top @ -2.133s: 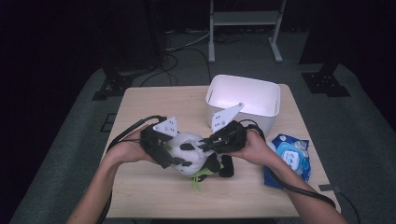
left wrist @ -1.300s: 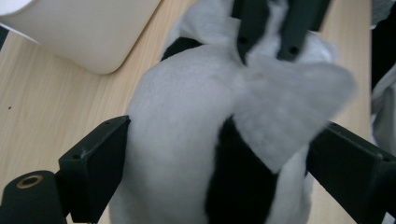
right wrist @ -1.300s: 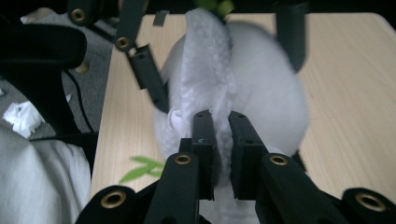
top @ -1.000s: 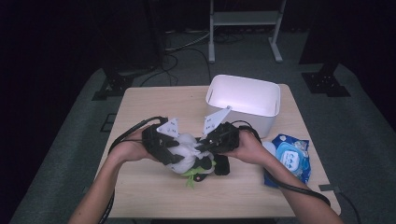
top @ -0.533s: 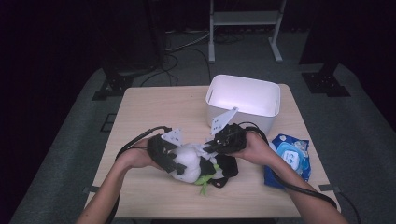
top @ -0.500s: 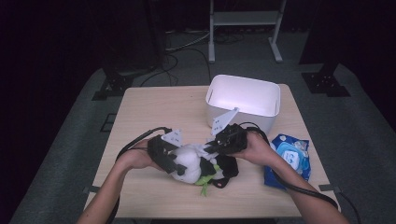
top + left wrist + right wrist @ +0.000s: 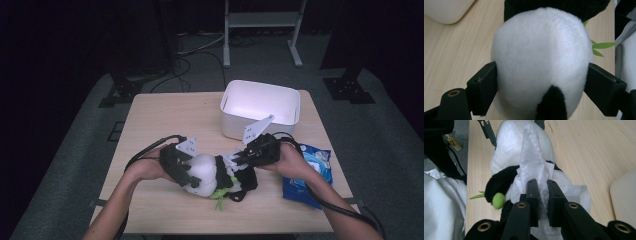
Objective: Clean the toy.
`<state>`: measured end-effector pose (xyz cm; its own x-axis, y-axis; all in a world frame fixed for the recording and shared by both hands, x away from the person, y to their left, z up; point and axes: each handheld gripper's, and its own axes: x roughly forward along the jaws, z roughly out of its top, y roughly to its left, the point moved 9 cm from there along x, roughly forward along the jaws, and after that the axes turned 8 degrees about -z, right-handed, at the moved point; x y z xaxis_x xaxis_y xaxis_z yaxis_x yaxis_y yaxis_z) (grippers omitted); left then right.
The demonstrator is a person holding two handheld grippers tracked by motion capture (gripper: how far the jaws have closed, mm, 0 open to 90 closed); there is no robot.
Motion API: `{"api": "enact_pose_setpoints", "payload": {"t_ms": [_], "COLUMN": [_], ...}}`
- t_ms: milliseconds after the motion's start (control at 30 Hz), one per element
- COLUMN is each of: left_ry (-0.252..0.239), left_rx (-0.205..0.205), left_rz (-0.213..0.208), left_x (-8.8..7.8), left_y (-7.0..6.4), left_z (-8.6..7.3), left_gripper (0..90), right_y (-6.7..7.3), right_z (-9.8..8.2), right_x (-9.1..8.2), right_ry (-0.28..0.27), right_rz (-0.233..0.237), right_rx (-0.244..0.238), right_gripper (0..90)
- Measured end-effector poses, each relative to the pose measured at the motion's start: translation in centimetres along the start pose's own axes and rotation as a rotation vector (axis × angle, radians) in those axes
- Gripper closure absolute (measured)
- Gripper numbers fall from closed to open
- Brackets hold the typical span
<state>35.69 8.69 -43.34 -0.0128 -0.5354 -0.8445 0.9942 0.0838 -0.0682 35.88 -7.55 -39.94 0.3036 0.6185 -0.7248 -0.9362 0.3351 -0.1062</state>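
Note:
A black-and-white panda plush lies on the wooden table near its front edge. My left gripper straddles its white body. Its jaws have just been opening, but both pads still touch the fur. My right gripper comes in from the right and is shut on a white wipe. The wipe is draped over the panda, in front of that gripper's fingertips. A green leaf sticks out under the plush.
A white plastic bin stands at the back right of the table. A blue packet of wipes lies at the right edge, under the person's right forearm. Cables trail from both grippers.
Both hands have come down a little with the panda, which now sits on the table. My right gripper has slid to the right with the wipe.

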Motion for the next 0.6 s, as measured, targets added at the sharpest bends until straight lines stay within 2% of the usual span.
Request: {"api": "enact_pose_setpoints", "payload": {"t_ms": [100,200,300,467,600], "left_ry": [0.008,-0.029,-0.003,0.016,0.022], "left_rx": [0.012,0.026,0.049,0.066,0.084], "left_rz": [0.004,-0.01,-0.005,-0.011,-0.035], "left_x": [-0.1,-0.3,0.1,0.9,1.9], "left_y": [-0.1,-0.4,-0.6,-0.7,-1.0], "left_z": [0.4,1.2,1.8,2.6,3.5], "left_gripper": [16.9,17.0,16.9,16.9,17.2], "right_y": [0.1,0.3,0.7,1.0,1.2], "right_z": [0.0,0.2,0.8,1.2,1.7], "right_x": [0.1,0.2,0.6,0.9,1.0], "right_ry": [-0.002,-0.008,-0.009,-0.012,-0.03], "right_rz": [0.003,0.015,0.021,0.023,0.02], "right_rx": [0.002,-0.004,-0.029,-0.033,-0.04], "right_gripper": [80.9,80.9,80.9,80.8,80.8]}}
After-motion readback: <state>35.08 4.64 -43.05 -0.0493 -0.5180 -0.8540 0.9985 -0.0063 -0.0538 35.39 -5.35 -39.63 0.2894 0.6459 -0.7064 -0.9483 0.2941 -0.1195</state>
